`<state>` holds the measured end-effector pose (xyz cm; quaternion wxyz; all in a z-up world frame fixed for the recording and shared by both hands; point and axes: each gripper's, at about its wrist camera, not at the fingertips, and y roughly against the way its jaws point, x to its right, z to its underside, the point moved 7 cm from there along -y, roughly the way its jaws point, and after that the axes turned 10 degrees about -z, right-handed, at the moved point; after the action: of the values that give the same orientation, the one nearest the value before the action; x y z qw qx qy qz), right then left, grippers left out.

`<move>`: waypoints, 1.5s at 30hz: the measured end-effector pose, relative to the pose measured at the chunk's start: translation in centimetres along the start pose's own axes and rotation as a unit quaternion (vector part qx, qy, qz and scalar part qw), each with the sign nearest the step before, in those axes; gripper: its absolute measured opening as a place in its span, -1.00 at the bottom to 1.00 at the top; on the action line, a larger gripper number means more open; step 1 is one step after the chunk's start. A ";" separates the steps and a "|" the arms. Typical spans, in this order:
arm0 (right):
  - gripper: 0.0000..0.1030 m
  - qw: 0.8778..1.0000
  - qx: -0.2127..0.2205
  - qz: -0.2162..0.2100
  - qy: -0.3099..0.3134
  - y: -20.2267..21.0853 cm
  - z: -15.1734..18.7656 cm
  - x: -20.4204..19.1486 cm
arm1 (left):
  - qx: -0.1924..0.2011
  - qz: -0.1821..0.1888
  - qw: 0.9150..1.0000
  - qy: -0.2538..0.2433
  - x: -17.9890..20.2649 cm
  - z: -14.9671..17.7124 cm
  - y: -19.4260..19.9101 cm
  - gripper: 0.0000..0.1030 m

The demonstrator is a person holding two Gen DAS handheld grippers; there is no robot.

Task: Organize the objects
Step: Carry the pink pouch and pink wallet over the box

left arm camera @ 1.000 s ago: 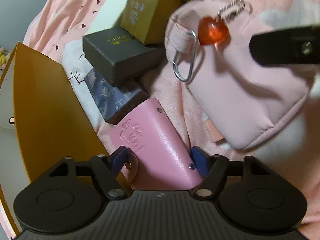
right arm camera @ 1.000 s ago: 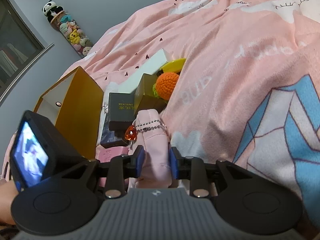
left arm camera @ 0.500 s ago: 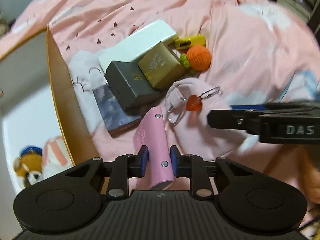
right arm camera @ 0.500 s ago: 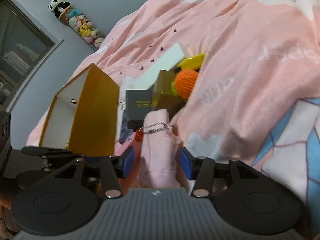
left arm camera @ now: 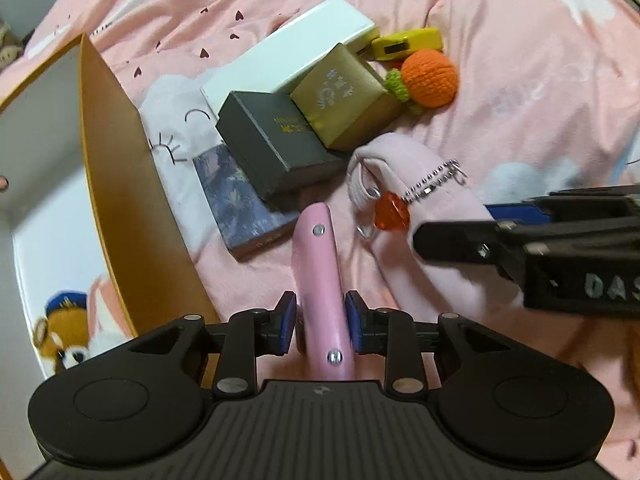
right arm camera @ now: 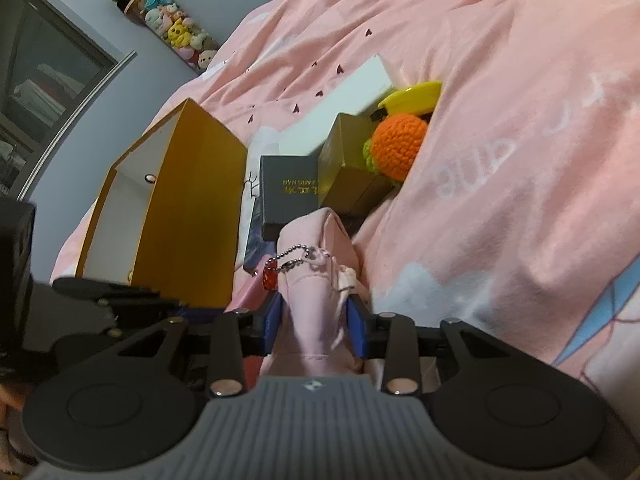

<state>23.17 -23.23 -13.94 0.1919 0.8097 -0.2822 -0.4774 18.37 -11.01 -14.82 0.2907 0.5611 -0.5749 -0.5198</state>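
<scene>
My left gripper has a pink leather key case standing on edge between its blue pads. The pads touch both its sides while the jaws are easing open. To its right, my right gripper is closing on a pale pink fabric pouch, its pads pressed into the cloth. A red heart charm hangs from the pouch on a ball chain. The pouch and one of the right gripper's black fingers also show in the left wrist view. An open orange storage box stands just left of the key case.
Everything lies on a pink bed cover. Behind the pouch sit a dark grey box, a gold box, a long white box, a flat blue patterned box, an orange crochet ball and a yellow item.
The left gripper's wide jaws closed on the key case, turned it on edge and raised it. The right gripper's jaws let go of the pouch, then closed on it again.
</scene>
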 end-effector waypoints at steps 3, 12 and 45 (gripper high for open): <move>-0.25 1.000 -0.004 -0.004 -0.005 -0.2 -0.1 0.1 | -0.004 -0.003 1.000 -0.009 0.2 -0.1 -0.6 -0.48; -0.54 0.999 0.016 -0.027 -0.041 1.1 0.0 -0.3 | 0.050 0.038 0.998 0.028 -0.7 0.3 2.4 -0.61; -0.57 0.976 -0.038 -0.216 0.013 -9.6 -1.7 -22.8 | 0.120 -0.077 0.969 0.201 -21.4 9.7 10.5 -0.62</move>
<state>18.59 -1.21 -3.57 0.1188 0.8498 -0.0803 -0.5072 10.14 10.15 -2.58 0.2899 0.7277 -0.5178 -0.3440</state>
